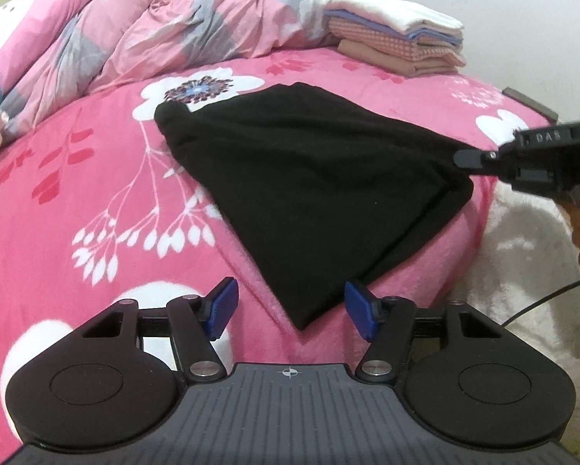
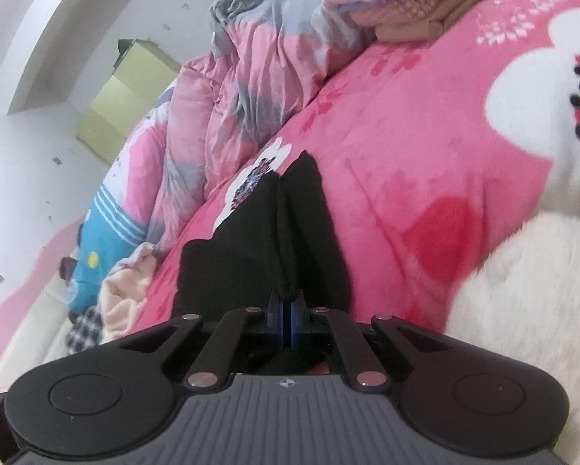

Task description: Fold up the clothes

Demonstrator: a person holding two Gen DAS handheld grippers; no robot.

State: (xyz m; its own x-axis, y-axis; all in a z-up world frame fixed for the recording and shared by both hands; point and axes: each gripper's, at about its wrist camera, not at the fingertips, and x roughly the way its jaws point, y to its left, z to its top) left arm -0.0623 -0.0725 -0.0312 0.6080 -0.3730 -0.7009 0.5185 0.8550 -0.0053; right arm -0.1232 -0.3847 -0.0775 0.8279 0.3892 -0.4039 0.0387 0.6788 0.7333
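A bed (image 1: 77, 201) with a pink flower blanket fills the left view, with a puffy quilt (image 1: 143, 27) and a stack (image 1: 398, 35) of folded clothes at the back. A black cloth (image 1: 309, 178) lies flat in the middle, partly folded, its near corner between the blue pads of the left tool (image 1: 290, 312), which stands wide and holds nothing. The right tool (image 1: 469, 159) bites the cloth's far right corner. In the right view, the right tool (image 2: 287, 323) is pinched tight on a ridge of the cloth (image 2: 251, 248), lifting it a little. The cloth looks soft, light and floppy, so it will sag. Corners and edges look like the best places to grab.
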